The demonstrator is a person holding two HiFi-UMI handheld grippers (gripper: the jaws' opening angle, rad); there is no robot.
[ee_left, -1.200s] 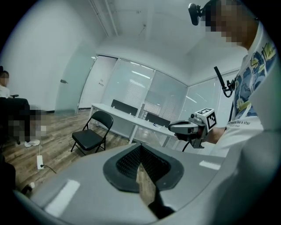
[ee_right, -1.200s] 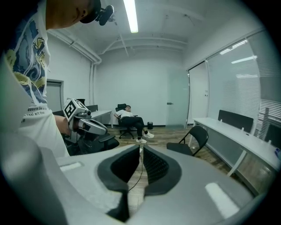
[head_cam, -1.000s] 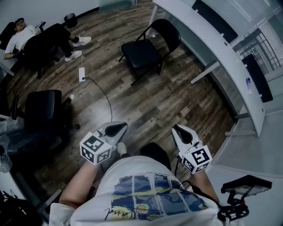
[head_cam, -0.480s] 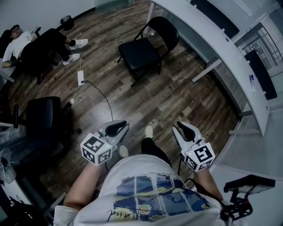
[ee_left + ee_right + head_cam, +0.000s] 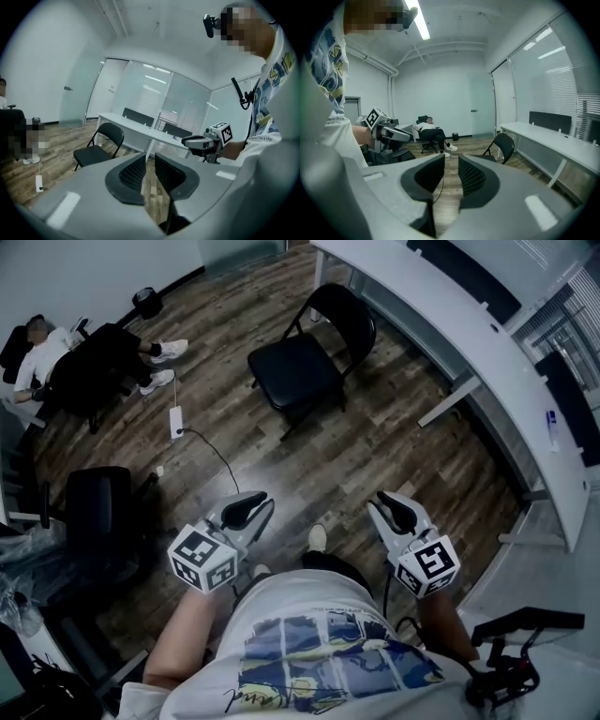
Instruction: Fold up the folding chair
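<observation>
The black folding chair (image 5: 298, 367) stands unfolded on the wooden floor, well ahead of both grippers. It also shows in the left gripper view (image 5: 99, 146) and in the right gripper view (image 5: 501, 147). My left gripper (image 5: 246, 511) (image 5: 150, 171) is held in the air at waist height. Its jaws have just been opening and stand a narrow gap apart with nothing between them. My right gripper (image 5: 393, 512) (image 5: 451, 174) hovers level with it, its jaws also just opened a little and empty. Neither touches the chair.
A long white desk (image 5: 459, 329) runs along the right, just behind the chair. A black office chair (image 5: 94, 507) stands at the left. Far left, a person (image 5: 56, 351) reclines in a seat. A power strip (image 5: 175, 420) with a cable lies on the floor.
The person has stepped forward toward the folding chair, and a shoe now shows between the grippers. Both grippers travelled along and keep their places in the head view.
</observation>
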